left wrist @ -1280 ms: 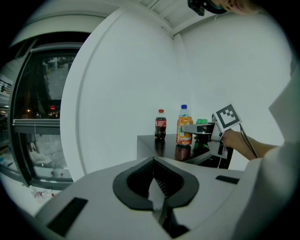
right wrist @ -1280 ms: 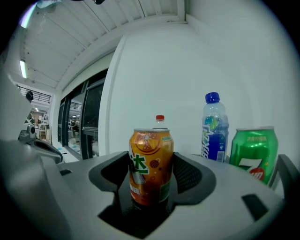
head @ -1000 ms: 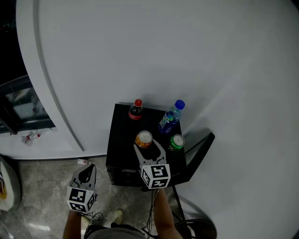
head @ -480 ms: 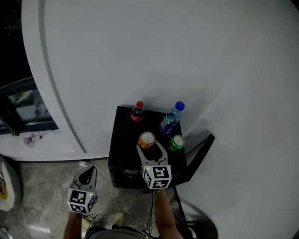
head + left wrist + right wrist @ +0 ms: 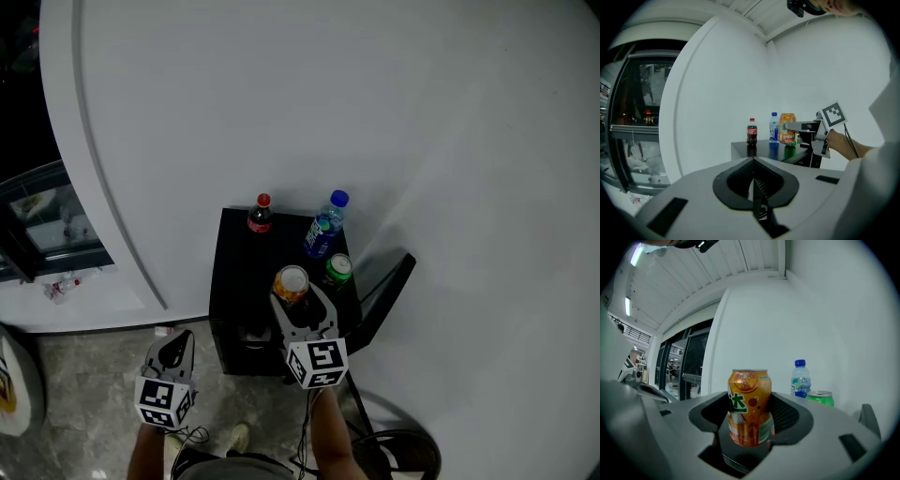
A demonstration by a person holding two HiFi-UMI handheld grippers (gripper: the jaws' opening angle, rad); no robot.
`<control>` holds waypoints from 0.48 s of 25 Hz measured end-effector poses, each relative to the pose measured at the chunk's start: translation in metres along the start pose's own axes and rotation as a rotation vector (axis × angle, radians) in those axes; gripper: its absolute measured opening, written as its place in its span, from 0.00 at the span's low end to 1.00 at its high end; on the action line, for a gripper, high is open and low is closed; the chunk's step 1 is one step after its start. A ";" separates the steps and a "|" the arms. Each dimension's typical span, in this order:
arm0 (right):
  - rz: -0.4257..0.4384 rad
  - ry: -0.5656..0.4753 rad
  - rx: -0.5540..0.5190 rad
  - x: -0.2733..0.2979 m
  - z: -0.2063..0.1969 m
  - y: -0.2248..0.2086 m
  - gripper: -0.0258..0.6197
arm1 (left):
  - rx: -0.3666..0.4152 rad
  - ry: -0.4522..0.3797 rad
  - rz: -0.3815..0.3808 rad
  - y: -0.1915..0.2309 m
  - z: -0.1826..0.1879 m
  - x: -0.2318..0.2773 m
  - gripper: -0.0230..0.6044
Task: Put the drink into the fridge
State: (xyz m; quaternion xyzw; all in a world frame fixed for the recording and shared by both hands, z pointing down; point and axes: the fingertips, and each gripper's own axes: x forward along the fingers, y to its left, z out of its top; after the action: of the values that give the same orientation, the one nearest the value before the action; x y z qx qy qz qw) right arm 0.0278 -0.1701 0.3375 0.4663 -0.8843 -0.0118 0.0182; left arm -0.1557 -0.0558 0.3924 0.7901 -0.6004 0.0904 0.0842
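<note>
My right gripper (image 5: 298, 298) is shut on an orange soda can (image 5: 291, 281), jaws pressed to its two sides. The can stands upright over the front part of the small black table (image 5: 230, 281) and seems slightly raised off it. The right gripper view shows the orange can (image 5: 749, 406) filling the gap between the jaws. In the left gripper view the can (image 5: 787, 127) hangs in the right gripper (image 5: 806, 126) beyond the table. My left gripper (image 5: 172, 352) is low over the floor, left of the table, jaws (image 5: 753, 187) together on nothing.
A cola bottle (image 5: 260, 214), a blue-capped water bottle (image 5: 323, 228) and a green can (image 5: 337, 269) stand on the table's back and right. A black frame (image 5: 384, 291) leans at its right. A dark glass-fronted unit (image 5: 37, 216) is far left, past the white curved wall.
The right gripper has drawn the orange can up and toward the table's front, away from the green can. The left gripper has stayed in place.
</note>
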 end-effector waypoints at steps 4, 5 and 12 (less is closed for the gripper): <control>-0.013 -0.022 -0.008 -0.027 0.009 0.004 0.50 | 0.017 -0.013 -0.036 -0.015 0.004 -0.008 0.04; -0.016 -0.030 -0.012 -0.035 0.011 0.006 0.50 | 0.030 -0.022 -0.052 -0.020 0.005 -0.010 0.04; -0.063 -0.055 -0.034 -0.088 0.010 0.017 0.50 | 0.066 -0.039 -0.157 -0.053 0.005 -0.015 0.04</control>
State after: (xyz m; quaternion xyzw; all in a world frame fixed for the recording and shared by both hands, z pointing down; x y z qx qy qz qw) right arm 0.0631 -0.0878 0.3265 0.4930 -0.8691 -0.0401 0.0016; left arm -0.1078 -0.0293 0.3823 0.8388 -0.5347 0.0877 0.0532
